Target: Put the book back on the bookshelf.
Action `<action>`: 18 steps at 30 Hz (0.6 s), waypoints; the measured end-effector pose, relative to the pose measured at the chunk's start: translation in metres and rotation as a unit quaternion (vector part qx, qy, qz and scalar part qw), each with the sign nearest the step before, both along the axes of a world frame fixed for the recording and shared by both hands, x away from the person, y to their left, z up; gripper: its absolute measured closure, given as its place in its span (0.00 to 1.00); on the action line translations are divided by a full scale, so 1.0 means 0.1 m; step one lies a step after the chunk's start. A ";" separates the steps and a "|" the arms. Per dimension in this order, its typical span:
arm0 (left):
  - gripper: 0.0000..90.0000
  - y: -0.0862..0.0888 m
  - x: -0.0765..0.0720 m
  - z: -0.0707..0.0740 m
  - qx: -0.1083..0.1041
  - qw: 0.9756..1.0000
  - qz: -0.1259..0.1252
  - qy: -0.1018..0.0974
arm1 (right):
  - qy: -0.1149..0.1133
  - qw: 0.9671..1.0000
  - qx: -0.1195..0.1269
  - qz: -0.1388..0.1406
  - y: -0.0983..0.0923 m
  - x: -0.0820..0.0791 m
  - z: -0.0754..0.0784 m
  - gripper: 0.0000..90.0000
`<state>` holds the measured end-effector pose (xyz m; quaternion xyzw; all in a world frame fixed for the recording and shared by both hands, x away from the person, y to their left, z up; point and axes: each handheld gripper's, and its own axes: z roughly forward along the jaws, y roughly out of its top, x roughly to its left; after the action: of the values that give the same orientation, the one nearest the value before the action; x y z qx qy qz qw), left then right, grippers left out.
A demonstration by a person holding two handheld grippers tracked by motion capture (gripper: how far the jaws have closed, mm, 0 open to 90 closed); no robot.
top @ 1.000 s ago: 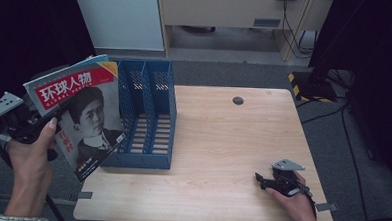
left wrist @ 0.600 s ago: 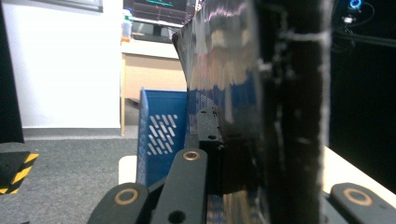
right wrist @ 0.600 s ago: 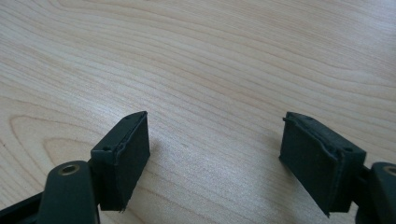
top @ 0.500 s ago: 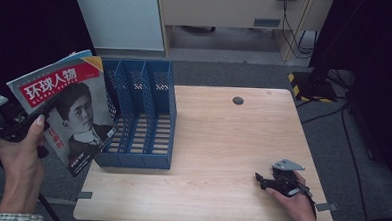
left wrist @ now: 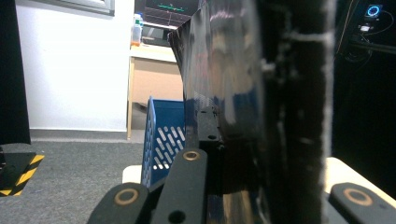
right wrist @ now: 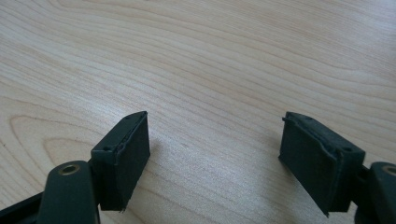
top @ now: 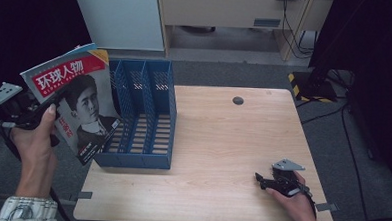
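Your magazine (top: pixel 76 103) shows a red title band with white characters above a dark portrait. At its three o'clock stands a blue slotted file rack (top: pixel 143 118) on the pale woodgrain table (top: pixel 222 141).

A lab or office workroom: grey carpet (top: pixel 210 71), a cabinet (top: pixel 238 10) at twelve o'clock, trailing cables (top: pixel 294 42), and a hazard-striped stand base (top: pixel 312 85) at two o'clock.

magazine (top: pixel 76 103) cover, "环球人物", probably
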<state>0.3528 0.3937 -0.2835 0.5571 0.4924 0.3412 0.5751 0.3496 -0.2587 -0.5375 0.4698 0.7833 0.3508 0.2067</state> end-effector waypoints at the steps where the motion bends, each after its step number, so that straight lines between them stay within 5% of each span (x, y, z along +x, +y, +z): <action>1: 0.96 0.00 0.02 0.00 -0.003 1.000 -0.001 0.001 | 0.000 1.000 0.000 0.000 0.00 0.00 0.00 0.27; 18: 0.96 -0.05 0.25 -0.10 -0.001 1.000 0.014 0.006 | 0.001 1.000 0.000 -0.001 0.00 0.00 0.00 0.27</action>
<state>0.3780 0.3886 -0.2935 0.5517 0.5035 0.3454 0.5681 0.3494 -0.2585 -0.5374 0.4707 0.7830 0.3505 0.2062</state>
